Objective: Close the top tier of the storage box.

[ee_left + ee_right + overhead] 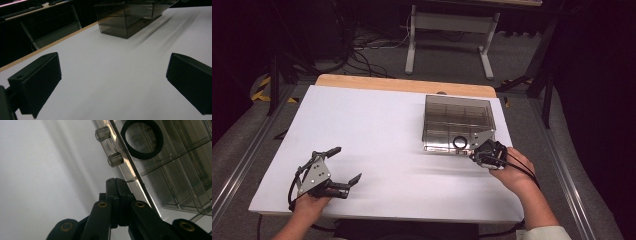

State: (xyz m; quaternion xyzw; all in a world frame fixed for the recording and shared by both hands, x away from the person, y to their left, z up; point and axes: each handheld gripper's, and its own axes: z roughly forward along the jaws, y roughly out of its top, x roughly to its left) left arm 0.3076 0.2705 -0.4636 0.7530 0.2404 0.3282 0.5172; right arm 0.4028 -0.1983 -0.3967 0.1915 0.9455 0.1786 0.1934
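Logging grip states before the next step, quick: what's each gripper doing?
Left gripper: open, holding nothing, over the white table.
Right gripper: closed, empty, tips at the clear box edge.

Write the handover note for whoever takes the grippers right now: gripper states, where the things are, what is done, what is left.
Left gripper: jaws wide open, nothing between them, over the bare white table, well apart from the box.
Right gripper: jaws shut together on nothing, tips at the near edge of the clear compartment box, beside its two small clear knobs.
Black ring: lies flat on the box's top, near that edge.
Done: the right gripper is brought up to the box's near edge.
Left, by my guess: work the lid at that edge; whether the ring goes inside I cannot tell.
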